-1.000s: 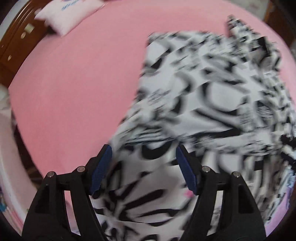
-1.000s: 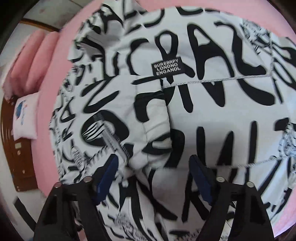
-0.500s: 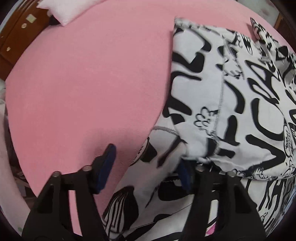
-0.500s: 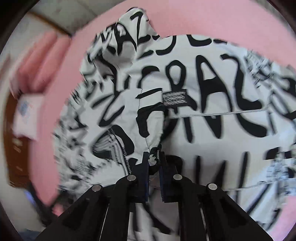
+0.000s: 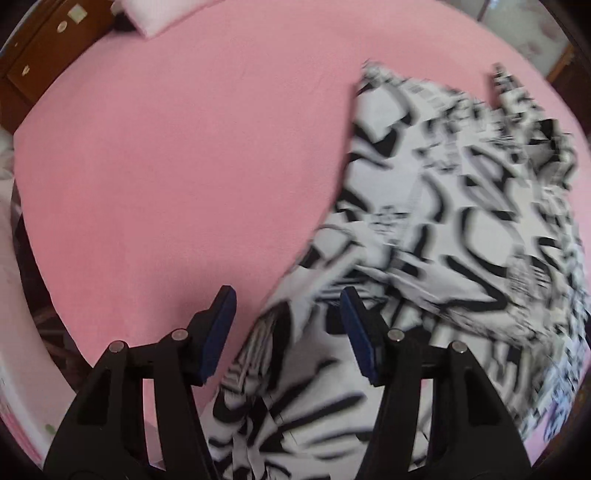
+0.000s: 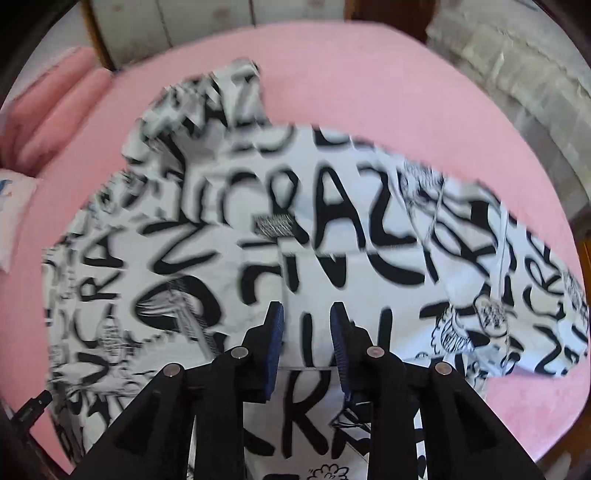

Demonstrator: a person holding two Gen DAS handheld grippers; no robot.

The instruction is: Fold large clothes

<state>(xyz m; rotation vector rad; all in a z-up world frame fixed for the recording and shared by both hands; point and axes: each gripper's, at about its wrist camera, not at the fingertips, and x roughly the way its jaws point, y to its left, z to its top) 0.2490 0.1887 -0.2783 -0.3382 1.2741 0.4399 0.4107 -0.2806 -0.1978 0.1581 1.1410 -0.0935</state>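
A large white garment with black lettering (image 6: 332, 236) lies spread on the pink bed (image 6: 369, 74). It also shows in the left wrist view (image 5: 443, 236), blurred, on the right half of the bed (image 5: 166, 166). My left gripper (image 5: 288, 314) is open above the garment's left edge, with cloth between and below the jaws but not pinched. My right gripper (image 6: 306, 325) hovers over the middle of the garment with its jaws partly apart and nothing held.
A white pillow (image 5: 155, 14) and a brown wooden headboard (image 5: 48, 48) stand at the far left. Pink pillows (image 6: 48, 122) and a white one (image 6: 14, 221) lie at the left. A grey textured cover (image 6: 517, 74) lies at the far right.
My right gripper was shut on a fold of the garment and has opened and let it go, pulling back. My left gripper stayed open and shifted; the garment edge moved.
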